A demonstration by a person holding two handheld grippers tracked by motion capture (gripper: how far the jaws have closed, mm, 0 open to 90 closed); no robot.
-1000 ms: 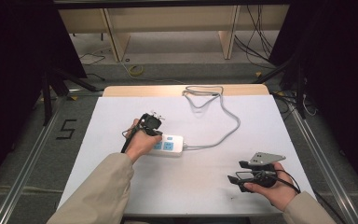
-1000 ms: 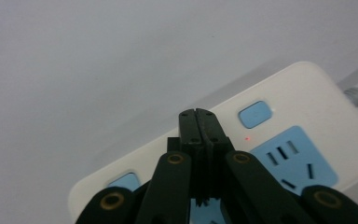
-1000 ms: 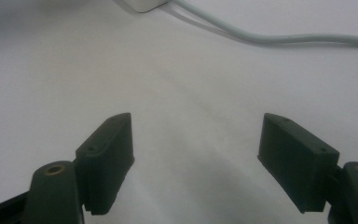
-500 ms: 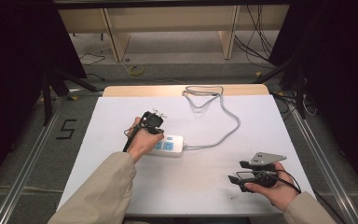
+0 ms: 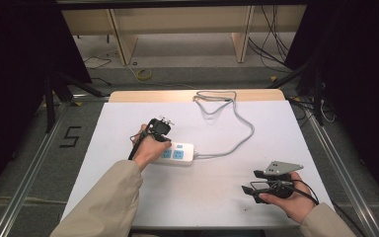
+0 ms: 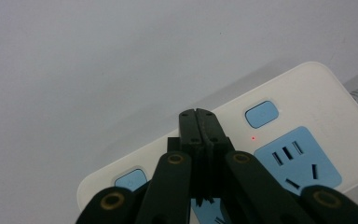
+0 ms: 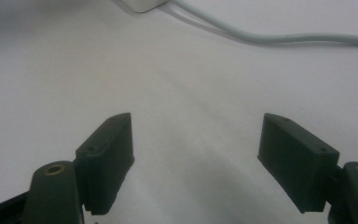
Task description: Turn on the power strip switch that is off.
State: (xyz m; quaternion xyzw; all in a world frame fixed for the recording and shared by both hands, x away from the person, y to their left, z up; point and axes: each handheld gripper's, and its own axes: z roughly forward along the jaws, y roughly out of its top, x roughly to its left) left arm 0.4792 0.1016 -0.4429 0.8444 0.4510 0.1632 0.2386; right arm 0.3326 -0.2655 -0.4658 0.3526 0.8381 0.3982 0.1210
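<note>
the white power strip is lying near the middle of the white table, its long side running left to right from where you sit. in the left gripper view its face is showing a blue socket and two small blue switch buttons, one near the cord end and one near the other end, with a tiny red light glowing between the first button and the socket. its grey cord is leaving the right end, curving away across the table and looping loosely near the far edge.

your left gripper is sitting right over the strip's left half, and you are holding its jaws pressed together, tips meeting, with nothing between them. the tips are lying over the strip's upper face between the two buttons; whether they are touching the plastic cannot be told. your left hand is resting at the strip's left end.

your right gripper is hanging well apart from the strip, near the table's right front corner, pointing left. you are keeping its jaws spread wide and empty, bare table showing between them, with the strip's corner and cord at the top of its view. your right hand is gripping it from below.
</note>
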